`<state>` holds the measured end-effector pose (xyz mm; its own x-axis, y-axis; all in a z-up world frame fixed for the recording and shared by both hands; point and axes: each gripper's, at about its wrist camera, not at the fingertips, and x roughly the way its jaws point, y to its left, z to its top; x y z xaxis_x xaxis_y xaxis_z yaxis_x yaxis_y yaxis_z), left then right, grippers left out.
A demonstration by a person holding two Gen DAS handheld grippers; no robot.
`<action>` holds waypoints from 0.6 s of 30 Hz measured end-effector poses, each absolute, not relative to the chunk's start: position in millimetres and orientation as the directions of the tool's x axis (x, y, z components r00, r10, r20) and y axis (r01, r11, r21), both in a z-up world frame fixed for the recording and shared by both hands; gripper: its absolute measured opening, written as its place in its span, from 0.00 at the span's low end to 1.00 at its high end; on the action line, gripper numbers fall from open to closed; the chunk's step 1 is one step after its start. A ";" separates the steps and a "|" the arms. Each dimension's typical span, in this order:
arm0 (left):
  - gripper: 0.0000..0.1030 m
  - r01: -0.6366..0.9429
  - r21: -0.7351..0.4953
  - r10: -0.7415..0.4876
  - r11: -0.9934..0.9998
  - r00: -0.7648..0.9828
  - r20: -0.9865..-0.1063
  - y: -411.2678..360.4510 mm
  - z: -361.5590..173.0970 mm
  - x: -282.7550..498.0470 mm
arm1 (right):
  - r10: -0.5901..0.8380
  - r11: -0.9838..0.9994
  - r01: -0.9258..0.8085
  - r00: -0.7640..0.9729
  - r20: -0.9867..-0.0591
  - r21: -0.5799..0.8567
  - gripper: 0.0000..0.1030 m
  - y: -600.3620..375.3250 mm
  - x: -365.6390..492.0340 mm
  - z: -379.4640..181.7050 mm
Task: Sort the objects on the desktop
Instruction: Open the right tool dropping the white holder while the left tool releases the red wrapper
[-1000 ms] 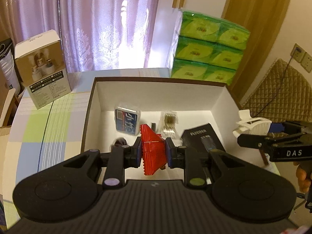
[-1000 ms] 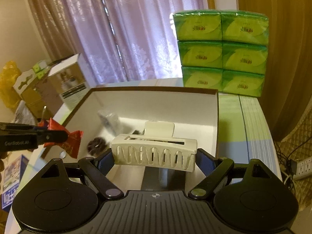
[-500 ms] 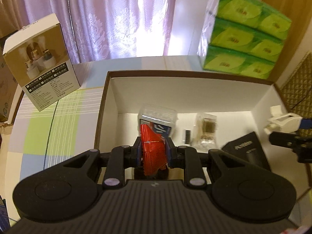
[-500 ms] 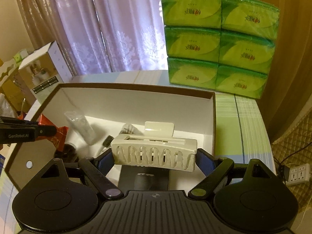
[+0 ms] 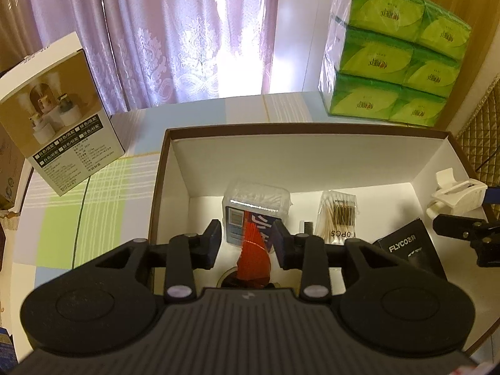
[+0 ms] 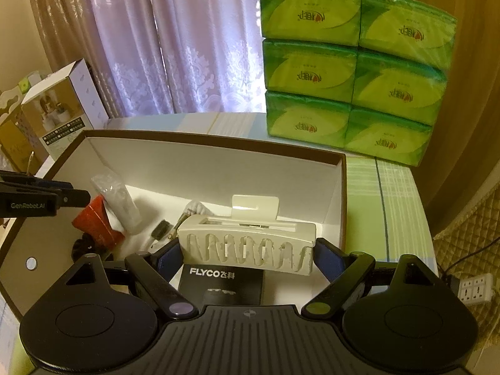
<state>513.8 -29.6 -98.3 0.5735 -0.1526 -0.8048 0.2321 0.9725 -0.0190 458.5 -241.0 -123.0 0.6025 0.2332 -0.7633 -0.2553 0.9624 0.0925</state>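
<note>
Left gripper (image 5: 247,243) spread over the open box (image 5: 312,156), red wrapper (image 5: 253,256) loose between the fingers, over the box's floor. Right gripper (image 6: 247,254) pinching white holder (image 6: 247,250) above the box's black FLYCO carton (image 6: 222,284).

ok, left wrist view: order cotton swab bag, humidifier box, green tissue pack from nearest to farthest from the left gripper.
From the left gripper:
1. Cotton swab bag, inside the open box, just right of the fingertips.
2. Humidifier box, on the table, far left, outside the open box.
3. Green tissue pack, beyond the open box's back wall, upper right.
</note>
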 end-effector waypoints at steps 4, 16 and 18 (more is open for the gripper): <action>0.32 0.232 -0.013 -0.150 0.973 0.584 -0.797 -30.6 -95.4 515.2 | 0.228 0.962 -0.261 0.603 -0.764 0.082 0.83 -236.5 463.0 -125.7; 0.40 0.227 -0.003 -0.145 0.974 0.610 -0.779 -34.7 -87.7 523.5 | 0.197 0.970 -0.237 0.637 -0.745 0.054 0.83 -227.6 476.0 -135.4; 0.43 0.231 -0.006 -0.149 0.973 0.608 -0.780 -36.0 -88.5 522.8 | 0.207 0.970 -0.234 0.664 -0.718 0.063 0.84 -228.2 476.9 -134.3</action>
<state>522.8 -36.0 -88.5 0.6078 -0.1489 -0.7800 0.2312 0.9729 -0.0055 476.9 -228.2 -134.3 0.6644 0.2070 -0.7182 -0.2344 0.9701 0.0628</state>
